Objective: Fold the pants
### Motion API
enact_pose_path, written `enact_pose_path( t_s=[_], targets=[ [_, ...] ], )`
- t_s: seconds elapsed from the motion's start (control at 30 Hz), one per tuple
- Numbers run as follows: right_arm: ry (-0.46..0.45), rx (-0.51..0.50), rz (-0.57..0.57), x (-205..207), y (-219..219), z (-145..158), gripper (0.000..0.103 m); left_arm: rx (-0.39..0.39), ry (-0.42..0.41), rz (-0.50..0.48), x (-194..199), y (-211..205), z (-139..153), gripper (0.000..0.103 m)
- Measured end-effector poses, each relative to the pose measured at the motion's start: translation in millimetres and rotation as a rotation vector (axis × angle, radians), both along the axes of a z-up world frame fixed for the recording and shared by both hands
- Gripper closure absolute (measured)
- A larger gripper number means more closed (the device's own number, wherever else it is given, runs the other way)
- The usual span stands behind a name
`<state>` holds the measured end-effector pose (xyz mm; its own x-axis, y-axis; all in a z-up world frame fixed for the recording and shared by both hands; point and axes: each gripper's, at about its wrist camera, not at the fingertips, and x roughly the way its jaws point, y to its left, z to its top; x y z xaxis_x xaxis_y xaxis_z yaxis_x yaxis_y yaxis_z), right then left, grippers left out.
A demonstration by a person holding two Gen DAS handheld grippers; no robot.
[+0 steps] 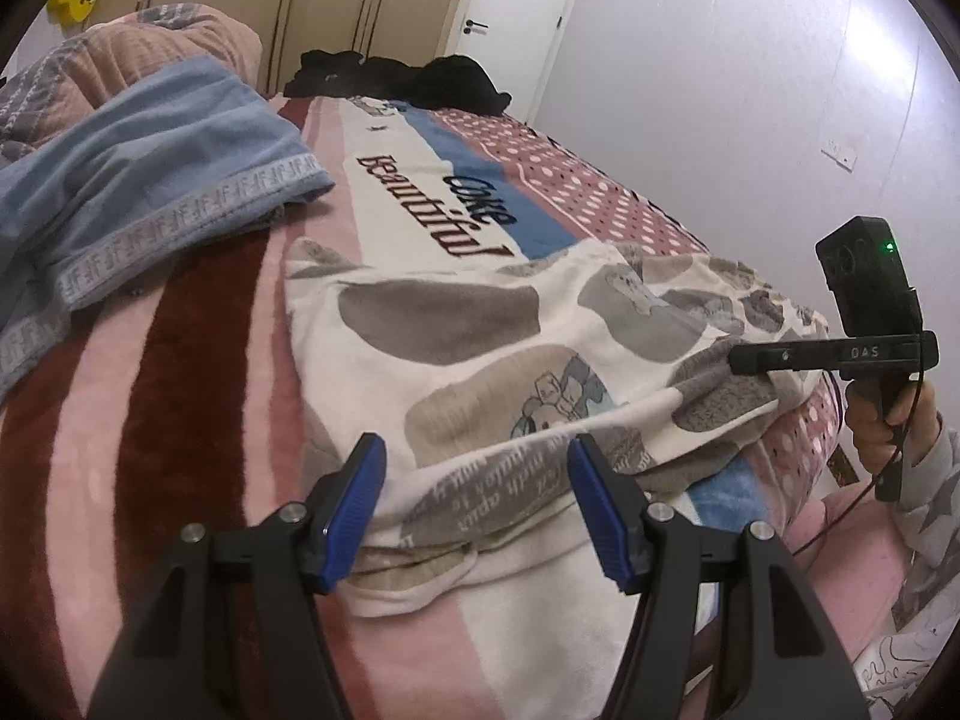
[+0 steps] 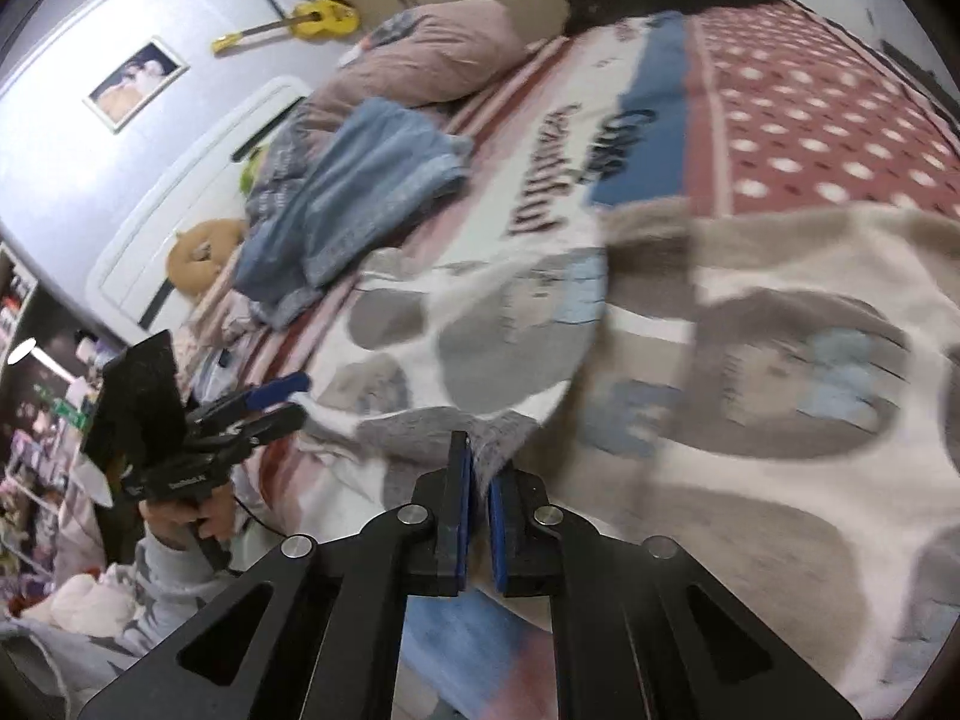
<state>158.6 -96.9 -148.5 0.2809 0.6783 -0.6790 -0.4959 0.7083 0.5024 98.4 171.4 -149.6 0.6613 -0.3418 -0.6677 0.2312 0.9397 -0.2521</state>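
Right gripper [image 2: 477, 468] clamped on pants [image 2: 750, 372] edge, left gripper [image 1: 474, 468] open over waistband

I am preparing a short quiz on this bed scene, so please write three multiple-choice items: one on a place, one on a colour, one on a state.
1. Where does the folded blue garment lie?
A. on the striped blanket, on the pillow side of the patterned pants
B. on the floor
C. on top of the black clothes

2. What colour are the pads of the left gripper?
A. red
B. blue
C. yellow

3. How do the jaws of the right gripper stand?
A. wide apart above the bed
B. closed on an edge of the pants
C. closed on the blue garment

Answers: 1 A, it rests on the striped blanket between the pillow and the pants. 2 B, both pads show blue. 3 B, the pads meet with cream and grey cloth pinched between them.
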Motion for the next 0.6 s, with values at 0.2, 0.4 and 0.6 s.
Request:
enact_pose_path(
  t_s=[0.2,0.4,0.6],
  targets=[
    [0.088,-0.051,0.013,-2.5,-5.1,-22.9,0.099,0.062,0.011,0.001,-1.8,-8.8,-1.2,0.044],
    [0.032,-0.004,-0.180,-14.6,-77.3,16.5,0.045,0.028,-0.056,0.022,-11.2,-5.2,26.2,0.039],
    [0.030,-0.046,-0.465,-44.0,-180.3,31.4,0.025,0.020,-0.132,0.042,-10.2,-25.2,46.7,0.038]
  ],
)
